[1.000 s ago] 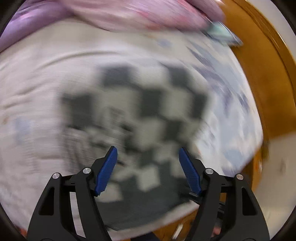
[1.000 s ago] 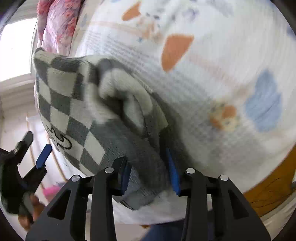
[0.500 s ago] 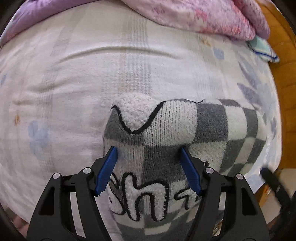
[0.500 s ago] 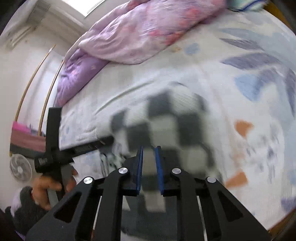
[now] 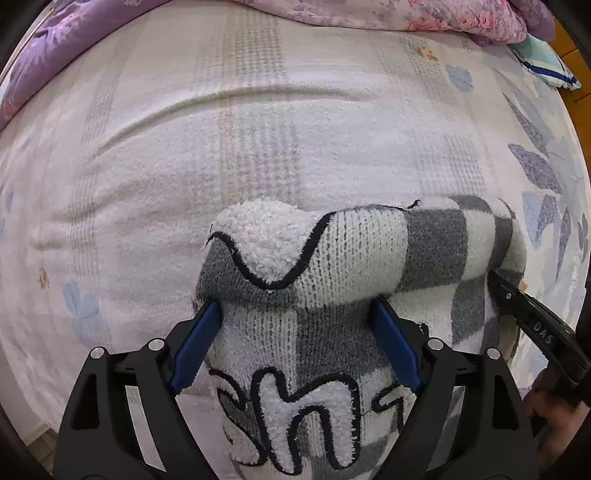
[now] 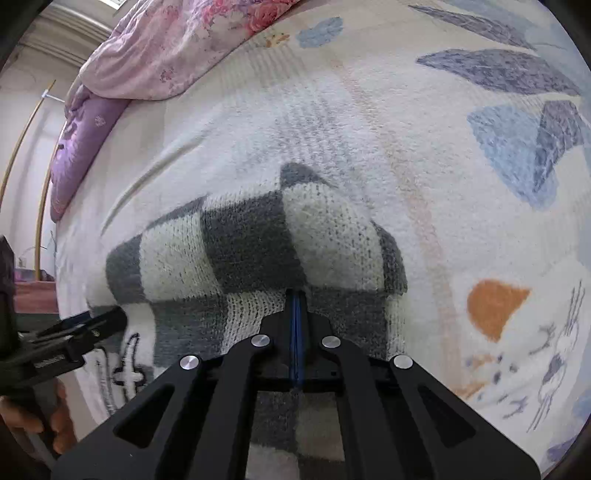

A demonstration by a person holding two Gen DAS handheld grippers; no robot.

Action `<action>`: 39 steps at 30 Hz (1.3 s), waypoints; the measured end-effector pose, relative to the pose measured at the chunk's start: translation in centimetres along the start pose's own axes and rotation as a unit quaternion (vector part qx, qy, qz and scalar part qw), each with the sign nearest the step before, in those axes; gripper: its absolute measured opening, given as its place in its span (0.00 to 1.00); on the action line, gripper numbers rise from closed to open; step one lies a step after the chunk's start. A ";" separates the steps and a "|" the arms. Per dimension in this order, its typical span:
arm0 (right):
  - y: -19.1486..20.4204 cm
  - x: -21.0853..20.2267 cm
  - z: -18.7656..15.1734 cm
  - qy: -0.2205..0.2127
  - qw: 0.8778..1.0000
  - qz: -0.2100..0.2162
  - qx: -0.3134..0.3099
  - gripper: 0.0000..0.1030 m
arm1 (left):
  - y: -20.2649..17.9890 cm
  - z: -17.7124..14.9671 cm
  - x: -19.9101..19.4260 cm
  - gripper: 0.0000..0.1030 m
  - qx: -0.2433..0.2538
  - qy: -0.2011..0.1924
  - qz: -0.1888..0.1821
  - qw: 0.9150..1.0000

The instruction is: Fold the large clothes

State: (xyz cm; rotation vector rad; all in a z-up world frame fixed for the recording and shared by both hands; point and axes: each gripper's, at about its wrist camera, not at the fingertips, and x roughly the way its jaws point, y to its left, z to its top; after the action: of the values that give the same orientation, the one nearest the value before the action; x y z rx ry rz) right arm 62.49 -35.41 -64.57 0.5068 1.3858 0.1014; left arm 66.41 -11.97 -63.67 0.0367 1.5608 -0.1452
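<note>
A grey-and-white checkered knit sweater (image 5: 369,254) with fluffy white lettering lies folded over in a rolled bulge on the bed; it also shows in the right wrist view (image 6: 255,243). My left gripper (image 5: 295,328) is open, its blue pads on either side of the sweater's fold, under the bulge. My right gripper (image 6: 296,295) is shut, its tips tucked under the fold; whether cloth is pinched between them is hidden. The right gripper also shows in the left wrist view (image 5: 532,325), at the sweater's right end.
The sweater lies on a white bed blanket (image 5: 258,129) with blue and orange prints. A pink and purple floral quilt (image 5: 369,14) is bunched along the far edge. A small teal pouch (image 5: 543,59) lies at the far right. A wooden bed frame (image 5: 569,37) borders the right side.
The right gripper swung the sweater's edge over onto the bed and closed fully. The left gripper came in low over the sweater, still open. Both views have steadied.
</note>
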 end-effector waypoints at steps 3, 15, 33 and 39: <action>-0.1 -0.5 0.0 -0.001 1.000 0.003 0.003 0.00 | 0.3 -0.3 -0.2 0.81 0.002 -0.006 -0.008 1.000; 1.8 -4.7 -11.5 0.038 0.998 0.026 -0.035 0.05 | 4.4 -8.4 -4.0 0.83 -0.057 -0.064 -0.094 0.992; -4.5 -6.2 -18.1 -0.032 0.997 0.061 0.046 0.00 | 5.3 -25.2 1.5 0.86 -0.139 -0.007 -0.169 0.976; -7.6 -7.7 -22.4 -0.070 0.981 0.111 0.145 0.13 | 4.9 -25.1 4.8 0.89 -0.165 0.013 -0.200 0.966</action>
State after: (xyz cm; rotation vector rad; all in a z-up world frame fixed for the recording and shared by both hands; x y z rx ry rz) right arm 37.91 -38.63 -62.78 0.8963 1.2074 0.0433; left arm 42.11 -4.53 -69.12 -0.5438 1.5854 -0.2006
